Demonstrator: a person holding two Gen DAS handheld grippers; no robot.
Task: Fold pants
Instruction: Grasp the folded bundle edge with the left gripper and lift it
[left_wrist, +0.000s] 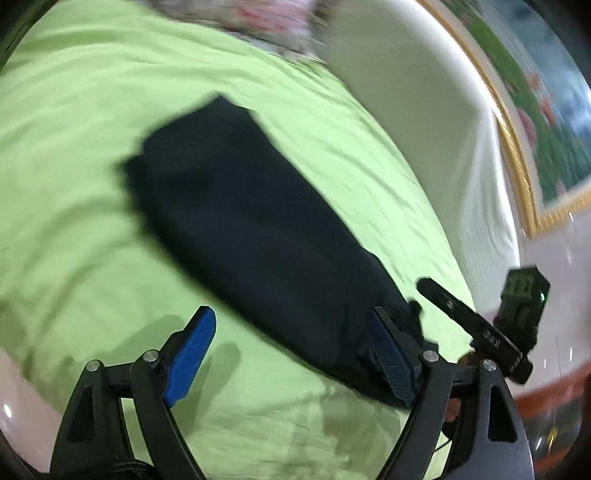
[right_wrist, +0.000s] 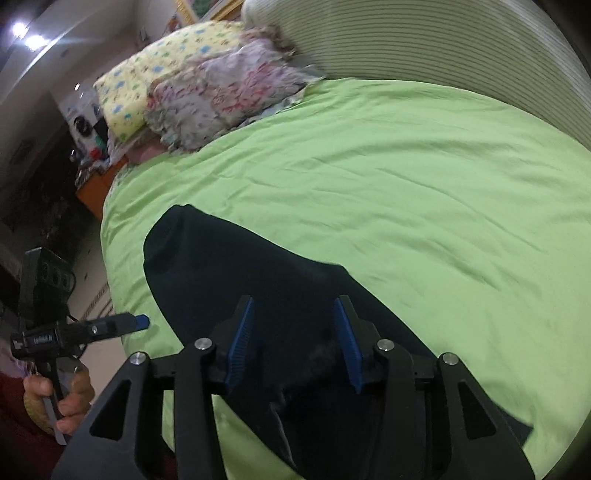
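- Left wrist view: left gripper (left_wrist: 291, 354) gapes wide, holding nothing; dark pants (left_wrist: 236, 218) stretch ahead of its right finger across the green sheet (left_wrist: 74, 147).
- Right wrist view: right gripper (right_wrist: 293, 343) hangs parted above the pants (right_wrist: 229, 266), apparently unclamped. Looks mid-fold; next, pinch the near end and carry it forward.

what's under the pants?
The dark pants lie directly on the green bedsheet, which shows on every side of them. Whatever sits beneath the fabric itself is covered. The left tongs are open above the near end.
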